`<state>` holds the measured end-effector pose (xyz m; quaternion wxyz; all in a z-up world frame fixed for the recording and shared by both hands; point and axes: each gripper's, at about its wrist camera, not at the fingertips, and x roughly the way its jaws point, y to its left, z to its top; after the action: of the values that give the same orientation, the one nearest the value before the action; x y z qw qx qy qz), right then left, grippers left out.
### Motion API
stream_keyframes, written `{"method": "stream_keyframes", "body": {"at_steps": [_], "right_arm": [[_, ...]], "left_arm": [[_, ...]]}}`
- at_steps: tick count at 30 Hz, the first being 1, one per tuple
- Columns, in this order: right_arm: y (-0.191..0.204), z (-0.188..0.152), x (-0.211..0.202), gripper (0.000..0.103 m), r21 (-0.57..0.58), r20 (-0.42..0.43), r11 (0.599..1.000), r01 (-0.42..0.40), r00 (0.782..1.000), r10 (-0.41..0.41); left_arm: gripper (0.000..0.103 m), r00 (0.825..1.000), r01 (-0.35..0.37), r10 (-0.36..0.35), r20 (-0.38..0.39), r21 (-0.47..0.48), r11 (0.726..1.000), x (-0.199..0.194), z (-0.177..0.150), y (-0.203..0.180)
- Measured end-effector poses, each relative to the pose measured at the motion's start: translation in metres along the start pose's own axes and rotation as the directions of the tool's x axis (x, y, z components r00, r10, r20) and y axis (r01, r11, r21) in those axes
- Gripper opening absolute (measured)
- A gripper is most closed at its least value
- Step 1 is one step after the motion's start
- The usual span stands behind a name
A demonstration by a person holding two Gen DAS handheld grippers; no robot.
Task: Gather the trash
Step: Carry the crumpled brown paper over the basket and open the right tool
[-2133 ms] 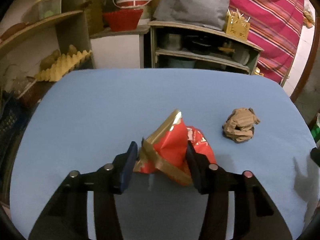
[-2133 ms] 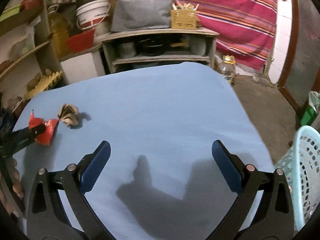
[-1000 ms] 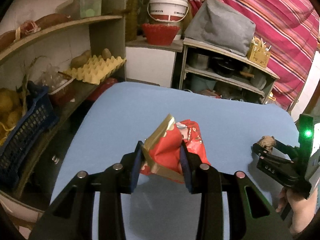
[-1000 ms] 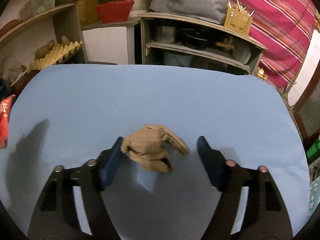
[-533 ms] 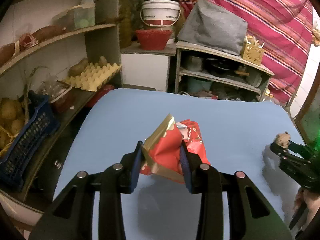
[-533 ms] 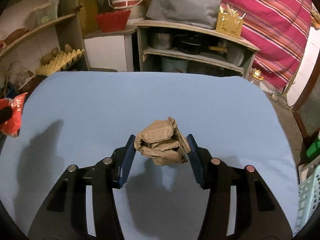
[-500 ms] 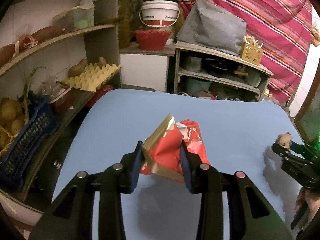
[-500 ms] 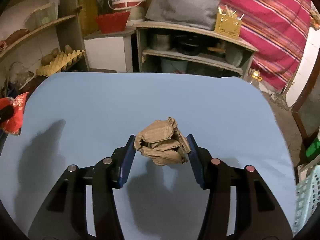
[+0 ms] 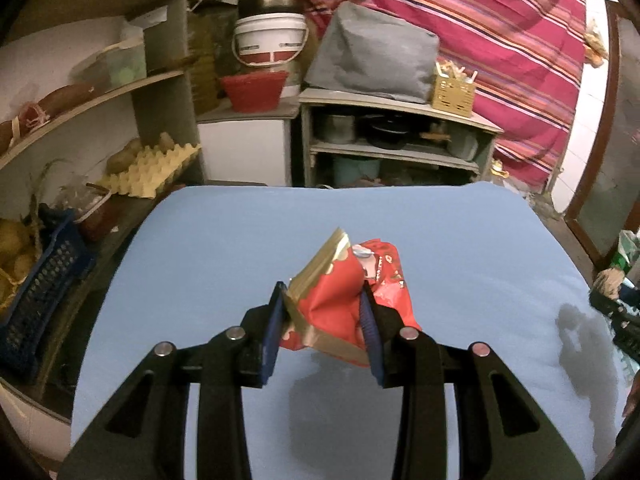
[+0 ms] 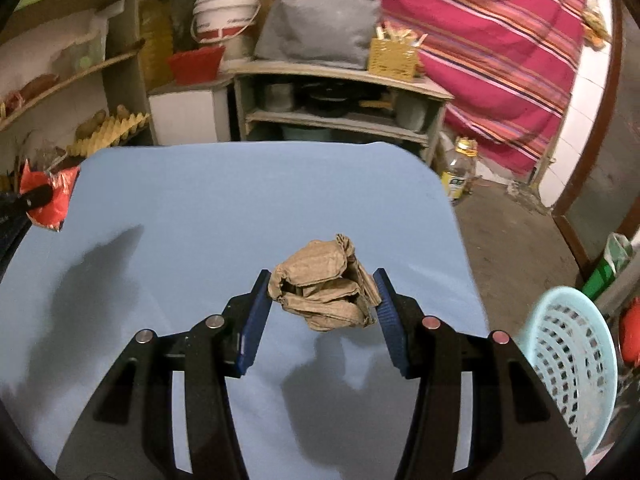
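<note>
- Since two seconds ago the crumpled brown paper (image 10: 326,282) has left the table: it lay on the blue cloth then, and now hangs above it between the pads of the right gripper (image 10: 322,312), whose jaws have just been closing onto it and now pinch it from both sides.
- The left gripper (image 9: 322,328) keeps its jaws clamped on the red and gold snack wrapper (image 9: 344,300), as in every earlier frame; the wrapper is off the blue table (image 9: 240,240), with its shadow on the cloth below.
- From the right wrist view the wrapper shows again at the far left edge, well apart from the paper.
- A pale turquoise basket (image 10: 568,356) with a perforated wall stands on the floor just beyond the table's right edge, near the right gripper.
- Behind the table are shelves (image 9: 396,128) with pots, a white bucket (image 9: 270,40) and a yellow egg tray (image 9: 152,170).
</note>
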<state>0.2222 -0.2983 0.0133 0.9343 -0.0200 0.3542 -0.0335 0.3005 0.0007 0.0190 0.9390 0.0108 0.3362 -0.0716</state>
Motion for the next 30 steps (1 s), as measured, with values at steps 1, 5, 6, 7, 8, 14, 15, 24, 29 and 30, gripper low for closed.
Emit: {"method": "stream_keyframes", "body": {"at_steps": [1, 5, 6, 7, 8, 14, 15, 24, 29, 30], "right_arm": [[-0.006, -0.002, -0.004, 0.051, 0.010, 0.007, 1.000, -0.003, 1.000, 0.003], [-0.031, -0.018, -0.021, 0.051, 0.039, 0.039, 0.999, -0.005, 0.999, 0.003], [-0.036, -0.022, -0.025, 0.051, 0.043, 0.041, 0.999, -0.004, 0.999, 0.002], [-0.040, -0.023, -0.027, 0.051, 0.046, 0.041, 0.999, -0.004, 0.999, 0.002], [-0.045, -0.025, -0.030, 0.051, 0.048, 0.042, 0.999, -0.002, 0.999, 0.000], [-0.088, -0.027, -0.056, 0.051, 0.101, 0.076, 0.995, 0.004, 0.997, -0.012], [-0.098, -0.027, -0.061, 0.051, 0.117, 0.079, 0.993, 0.001, 0.997, -0.011], [-0.171, -0.026, -0.105, 0.051, 0.168, 0.099, 0.984, 0.058, 0.992, -0.075], [-0.219, -0.056, -0.114, 0.051, 0.241, 0.078, 0.966, 0.088, 0.991, -0.110], [-0.228, -0.062, -0.114, 0.051, 0.261, 0.072, 0.961, 0.093, 0.991, -0.115]], "left_arm": [[0.036, 1.000, 0.000, 0.000, 0.002, 0.004, 1.000, -0.002, -0.002, -0.005], [0.036, 1.000, -0.001, 0.000, 0.011, 0.013, 1.000, -0.009, -0.006, -0.021], [0.036, 1.000, -0.002, 0.001, 0.010, 0.016, 1.000, -0.009, -0.008, -0.025], [0.036, 1.000, -0.002, 0.002, 0.010, 0.020, 1.000, -0.009, -0.009, -0.031], [0.036, 1.000, -0.006, 0.005, 0.012, 0.025, 1.000, -0.009, -0.010, -0.035], [0.036, 0.999, -0.006, 0.004, 0.040, 0.049, 0.999, -0.019, -0.012, -0.067], [0.036, 0.999, 0.002, -0.004, 0.040, 0.048, 0.999, -0.022, -0.010, -0.074], [0.037, 0.986, 0.121, -0.135, 0.103, 0.130, 0.984, -0.066, 0.012, -0.178], [0.037, 0.971, 0.206, -0.224, 0.085, 0.182, 0.961, -0.072, 0.002, -0.250], [0.037, 0.968, 0.222, -0.239, 0.074, 0.186, 0.957, -0.070, -0.001, -0.263]]}}
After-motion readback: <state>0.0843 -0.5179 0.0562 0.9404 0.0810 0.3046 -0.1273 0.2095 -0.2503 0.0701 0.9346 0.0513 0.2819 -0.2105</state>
